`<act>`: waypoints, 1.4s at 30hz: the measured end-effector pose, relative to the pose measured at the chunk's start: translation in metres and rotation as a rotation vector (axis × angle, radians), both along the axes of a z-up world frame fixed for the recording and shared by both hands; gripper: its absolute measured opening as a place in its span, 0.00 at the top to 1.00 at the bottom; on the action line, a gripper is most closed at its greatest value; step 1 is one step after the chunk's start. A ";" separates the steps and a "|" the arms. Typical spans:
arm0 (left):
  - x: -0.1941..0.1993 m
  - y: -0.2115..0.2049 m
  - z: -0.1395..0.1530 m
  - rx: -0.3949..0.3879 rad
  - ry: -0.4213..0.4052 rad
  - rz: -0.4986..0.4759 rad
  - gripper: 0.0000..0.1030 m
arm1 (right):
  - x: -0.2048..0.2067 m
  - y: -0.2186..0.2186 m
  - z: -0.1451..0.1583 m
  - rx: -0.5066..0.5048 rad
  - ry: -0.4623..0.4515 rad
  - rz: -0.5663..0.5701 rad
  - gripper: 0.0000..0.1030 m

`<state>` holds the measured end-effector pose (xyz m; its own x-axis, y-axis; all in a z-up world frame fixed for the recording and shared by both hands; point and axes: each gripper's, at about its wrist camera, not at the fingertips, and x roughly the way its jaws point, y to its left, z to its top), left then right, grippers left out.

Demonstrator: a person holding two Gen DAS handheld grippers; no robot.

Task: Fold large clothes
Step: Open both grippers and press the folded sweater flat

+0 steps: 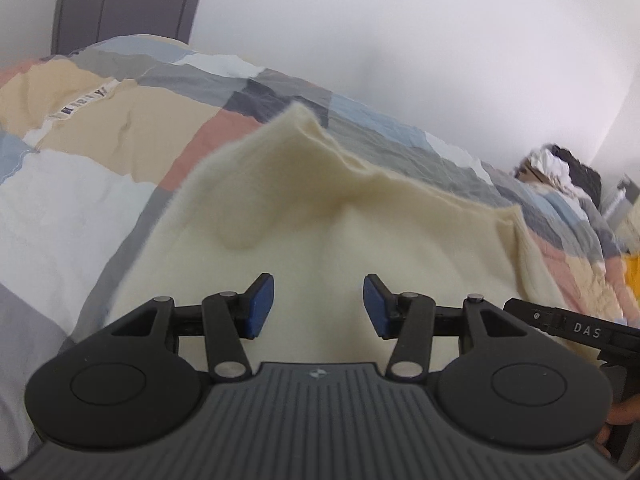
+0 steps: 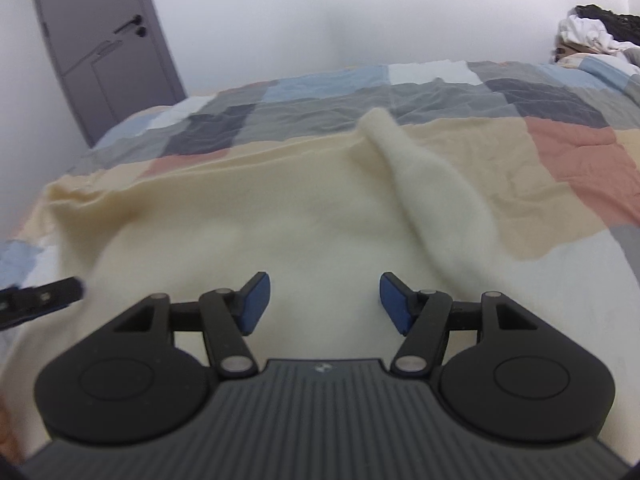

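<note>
A large cream fuzzy garment (image 1: 320, 208) lies spread over a patchwork bed, with a raised fold near its far edge. My left gripper (image 1: 319, 306) hovers over its near part, blue pads apart, nothing between them. In the right wrist view the same cream garment (image 2: 248, 220) fills the middle, and a fuzzy sleeve (image 2: 432, 196) runs across it toward the far side. My right gripper (image 2: 325, 304) stands open above the cloth with an empty gap. Each gripper shows at the edge of the other's view: the right gripper's black body (image 1: 576, 330), the left gripper's tip (image 2: 44, 300).
The patchwork quilt (image 1: 80, 128) covers the bed (image 2: 560, 148) on all sides of the garment. A grey door (image 2: 100, 40) stands at the far left by a white wall. A pile of dark and white clothes (image 2: 592, 32) sits at the bed's far right end.
</note>
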<state>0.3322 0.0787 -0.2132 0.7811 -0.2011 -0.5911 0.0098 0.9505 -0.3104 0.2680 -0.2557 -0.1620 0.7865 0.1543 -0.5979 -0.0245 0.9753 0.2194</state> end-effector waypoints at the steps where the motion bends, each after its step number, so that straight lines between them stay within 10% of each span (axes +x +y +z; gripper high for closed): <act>1: -0.005 -0.003 0.000 0.009 0.006 -0.003 0.46 | -0.007 0.001 0.000 -0.001 -0.003 0.000 0.39; 27: -0.005 -0.033 -0.026 0.093 0.061 -0.020 0.37 | -0.001 0.005 -0.032 0.060 0.036 0.047 0.35; 42: -0.086 -0.030 0.011 0.027 0.096 0.064 0.37 | -0.046 -0.008 -0.010 0.162 0.084 0.040 0.35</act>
